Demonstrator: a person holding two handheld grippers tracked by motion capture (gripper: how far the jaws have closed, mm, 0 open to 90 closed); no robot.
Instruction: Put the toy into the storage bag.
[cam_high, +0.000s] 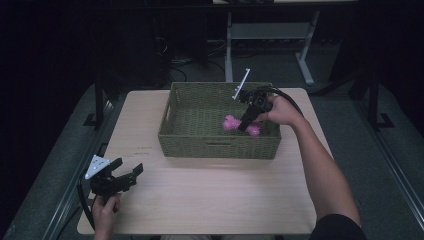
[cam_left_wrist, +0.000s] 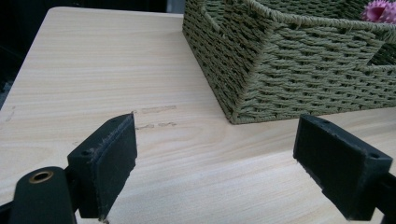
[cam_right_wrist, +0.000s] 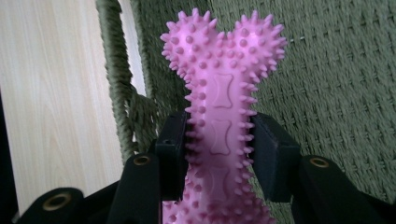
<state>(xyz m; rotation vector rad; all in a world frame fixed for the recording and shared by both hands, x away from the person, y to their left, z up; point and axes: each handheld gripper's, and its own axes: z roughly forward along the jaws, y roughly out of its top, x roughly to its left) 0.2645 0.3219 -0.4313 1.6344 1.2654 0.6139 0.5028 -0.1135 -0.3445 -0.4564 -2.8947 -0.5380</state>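
Nearest, the left gripper (cam_high: 131, 171) rests low over the pale wooden table (cam_high: 210, 200), jaws spread wide, while farther off the outstretched right gripper (cam_high: 245, 125) clamps a spiky pink bone toy (cam_right_wrist: 222, 116) inside the green woven basket (cam_high: 217, 145), dark room beyond.

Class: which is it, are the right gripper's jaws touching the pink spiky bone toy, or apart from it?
Touching. In the right gripper view, the right gripper has both black jaws pressed against the spiky shaft of the pink bone toy, with no gap on either side.
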